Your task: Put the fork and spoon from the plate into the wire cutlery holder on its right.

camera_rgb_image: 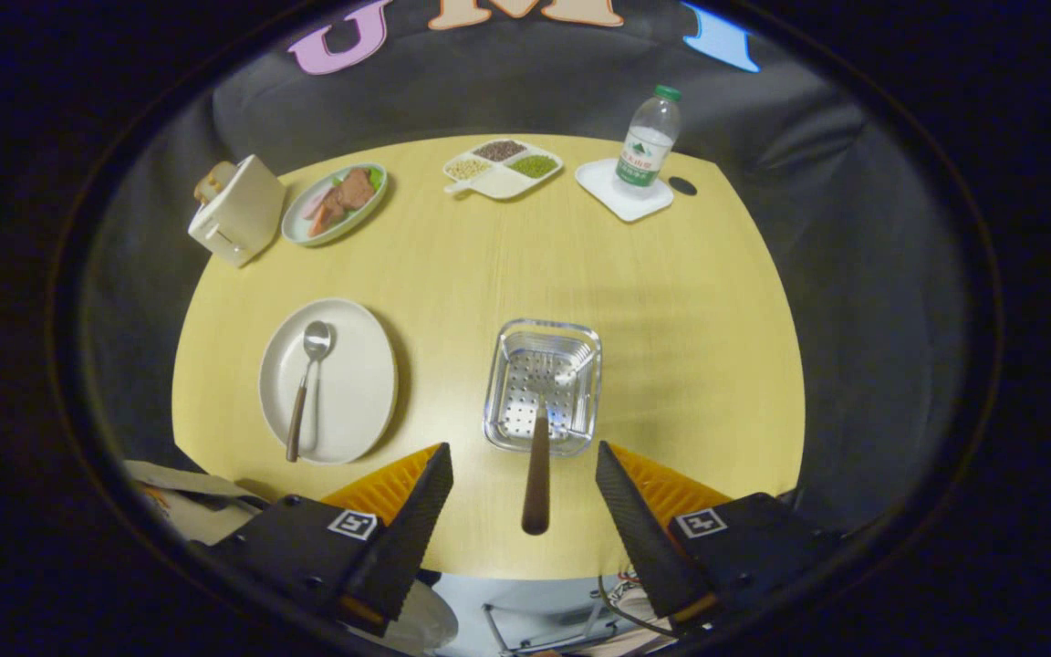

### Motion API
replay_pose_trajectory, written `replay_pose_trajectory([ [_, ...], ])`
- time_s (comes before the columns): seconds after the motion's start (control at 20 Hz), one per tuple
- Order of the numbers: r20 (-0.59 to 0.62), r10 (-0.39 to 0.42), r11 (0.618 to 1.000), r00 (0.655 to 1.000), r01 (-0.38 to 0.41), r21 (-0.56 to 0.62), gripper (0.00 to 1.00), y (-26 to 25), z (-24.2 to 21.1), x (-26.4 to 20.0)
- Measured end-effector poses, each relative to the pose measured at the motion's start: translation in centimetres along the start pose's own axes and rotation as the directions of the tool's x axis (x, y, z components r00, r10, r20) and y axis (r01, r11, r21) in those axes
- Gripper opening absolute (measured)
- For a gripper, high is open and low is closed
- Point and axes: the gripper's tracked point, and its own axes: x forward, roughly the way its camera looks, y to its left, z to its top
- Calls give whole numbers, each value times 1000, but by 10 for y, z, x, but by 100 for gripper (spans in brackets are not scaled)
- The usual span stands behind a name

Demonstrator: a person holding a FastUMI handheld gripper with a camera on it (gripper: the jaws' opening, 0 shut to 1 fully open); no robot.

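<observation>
A metal perforated cutlery holder (583, 342) stands on the yellow table just ahead of my fingers. The fork (536, 479) rests in it, head down inside the basket, its brown handle leaning out toward me between my fingers without touching either. My gripper (524, 452) is open and wide, hovering above the table's near edge. To the holder's left lies a white plate (357, 388). On it rests the spoon (305, 388), bowl pointing away, brown handle reaching over the plate's near rim.
At the table's far side stand a toaster (238, 212), a plate of food (336, 203), a divided dish of grains (501, 167) and a water bottle (648, 139) on a white coaster (600, 182). Papers (181, 488) lie beside the left finger.
</observation>
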Motion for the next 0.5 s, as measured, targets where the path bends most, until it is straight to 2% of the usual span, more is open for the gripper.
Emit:
replay_pose_trajectory([
  [0.2, 167, 10, 1000, 986, -14, 24, 100, 24, 28, -6],
  [0.5, 361, 51, 999, 931, -50, -10, 100, 69, 52, -16],
])
